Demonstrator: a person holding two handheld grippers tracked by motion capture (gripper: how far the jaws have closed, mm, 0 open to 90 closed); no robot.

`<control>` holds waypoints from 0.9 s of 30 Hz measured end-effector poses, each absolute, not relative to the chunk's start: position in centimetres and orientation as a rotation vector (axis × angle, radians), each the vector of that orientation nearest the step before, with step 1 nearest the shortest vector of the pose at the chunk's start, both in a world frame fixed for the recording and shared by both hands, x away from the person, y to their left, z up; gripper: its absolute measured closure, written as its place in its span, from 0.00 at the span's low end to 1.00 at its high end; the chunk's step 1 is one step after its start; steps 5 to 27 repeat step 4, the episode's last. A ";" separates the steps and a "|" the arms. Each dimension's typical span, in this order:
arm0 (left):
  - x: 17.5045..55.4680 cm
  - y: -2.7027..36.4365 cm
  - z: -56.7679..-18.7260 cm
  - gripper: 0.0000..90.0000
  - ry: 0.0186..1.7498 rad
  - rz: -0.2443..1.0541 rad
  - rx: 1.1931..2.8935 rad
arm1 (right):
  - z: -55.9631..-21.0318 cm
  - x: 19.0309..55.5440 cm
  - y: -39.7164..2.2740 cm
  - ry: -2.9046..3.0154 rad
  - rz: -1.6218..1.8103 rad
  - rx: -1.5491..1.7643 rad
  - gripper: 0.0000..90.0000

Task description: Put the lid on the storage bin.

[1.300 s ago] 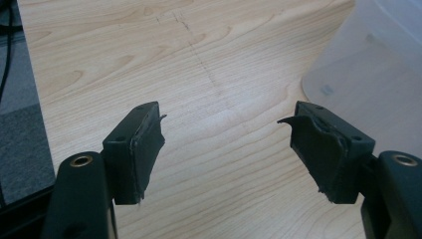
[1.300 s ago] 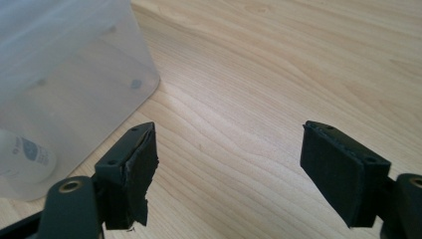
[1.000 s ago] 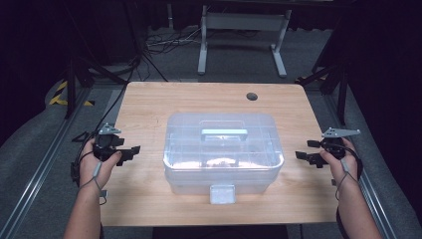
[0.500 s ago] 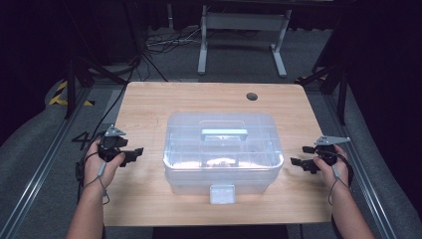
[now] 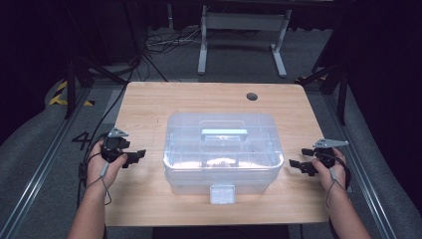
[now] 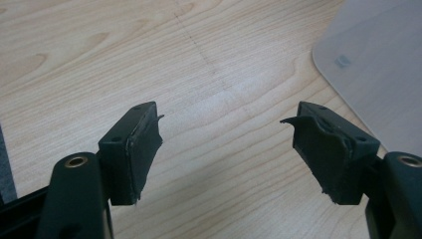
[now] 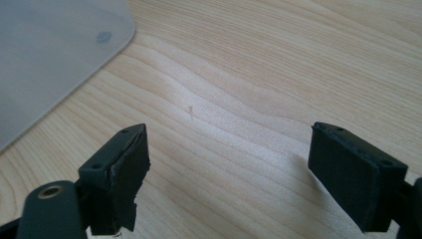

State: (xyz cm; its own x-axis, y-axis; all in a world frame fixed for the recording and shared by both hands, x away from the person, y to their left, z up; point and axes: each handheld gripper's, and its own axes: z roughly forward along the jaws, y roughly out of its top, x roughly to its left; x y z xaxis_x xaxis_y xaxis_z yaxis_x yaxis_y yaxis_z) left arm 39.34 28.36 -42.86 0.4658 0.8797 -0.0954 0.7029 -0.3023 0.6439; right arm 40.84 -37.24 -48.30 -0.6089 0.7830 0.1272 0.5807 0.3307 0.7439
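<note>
Two sets of tongs are in my hands, one on each side of a big clear box. In the high view my arms come in from the bottom corners of the frame. My left tongs [image 5: 134, 157] sit at the lower left, over the wooden surface [image 5: 149, 109], and they point toward the box. My right tongs [image 5: 298, 164] sit at the lower right and point toward the box too.

Both sets of tongs are wide open and hold nothing. In the left gripper view I see my left tongs [image 6: 226, 147] with bare wood between the two black jaws. The black pads on them look worn and torn at the edges. A pale corner of the box [image 6: 378, 69] shows at the upper right of that frame, near the jaws but not touching them. In the right gripper view my right tongs [image 7: 229, 164] are spread wide as well, with only wood between the jaws. The box corner [image 7: 50, 55] shows at the upper left of that frame, apart from the jaws.

The clear box [image 5: 224, 149] stands in the middle of the surface, between my hands. Its lid is on. A white latch [image 5: 222, 193] sits at its near side, and a pale handle [image 5: 224, 133] lies on top.

Farther back, a small dark round hole [image 5: 252, 96] is in the surface near its far edge. Behind the surface is a grey floor with cables [image 5: 164, 42] and the legs of a white stand [image 5: 244, 25].
</note>
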 end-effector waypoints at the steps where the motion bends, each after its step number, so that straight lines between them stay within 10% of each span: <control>1: 39.3 28.4 -42.8 0.30 1.316 0.356 2.093 | -48.3 40.8 -37.2 2.342 1.145 1.239 0.19; 27: 39.3 28.3 -42.6 0.31 1.349 0.319 2.091 | -48.2 40.7 -37.3 2.348 1.143 1.246 0.19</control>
